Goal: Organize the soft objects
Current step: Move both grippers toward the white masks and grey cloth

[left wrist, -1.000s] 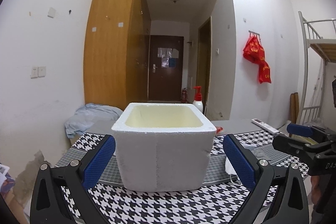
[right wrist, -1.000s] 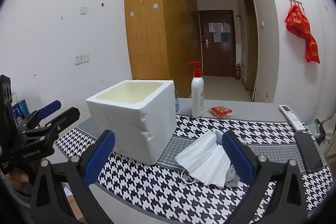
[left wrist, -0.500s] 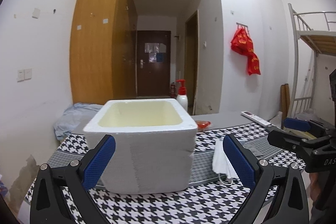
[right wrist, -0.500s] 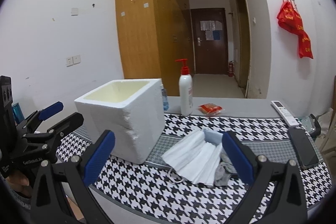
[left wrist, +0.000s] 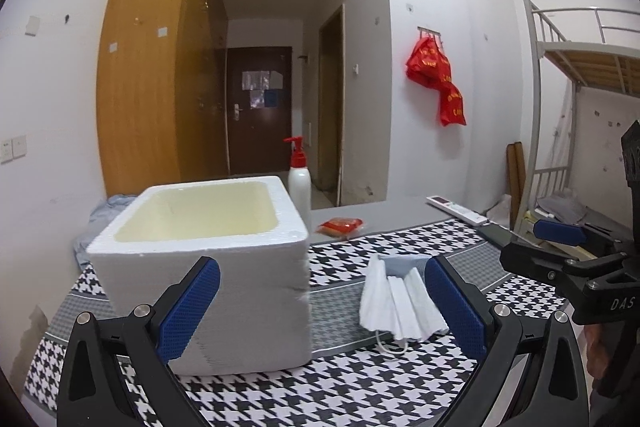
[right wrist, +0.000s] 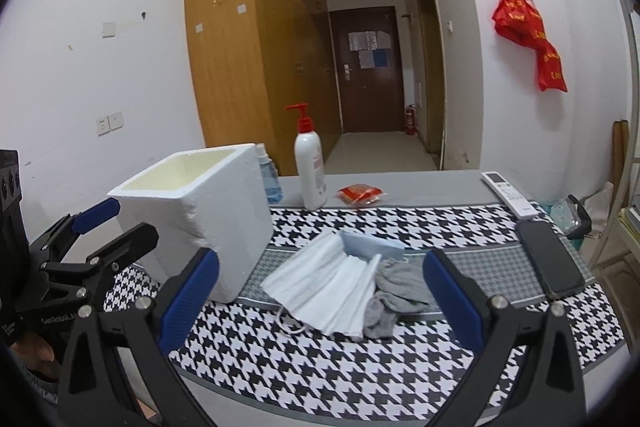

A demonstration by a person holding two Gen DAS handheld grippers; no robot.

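White styrofoam box [right wrist: 192,219] stands open-topped on the houndstooth tablecloth [right wrist: 360,359], the landmark here. Left of the box, the left gripper [right wrist: 116,223] hovers with fingers spread, holding nothing. Just right of the box lie white face masks [right wrist: 328,287] (fanned in a stack), a grey sock [right wrist: 394,291] touching their right edge. The right gripper [right wrist: 320,295] hangs before them, fingers released and empty. Behind the box stands a pump bottle [right wrist: 310,163].

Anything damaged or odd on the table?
Yes: the foam box has a chipped, ragged front corner edge. The masks and grey cloth lie in a loose heap beside it.
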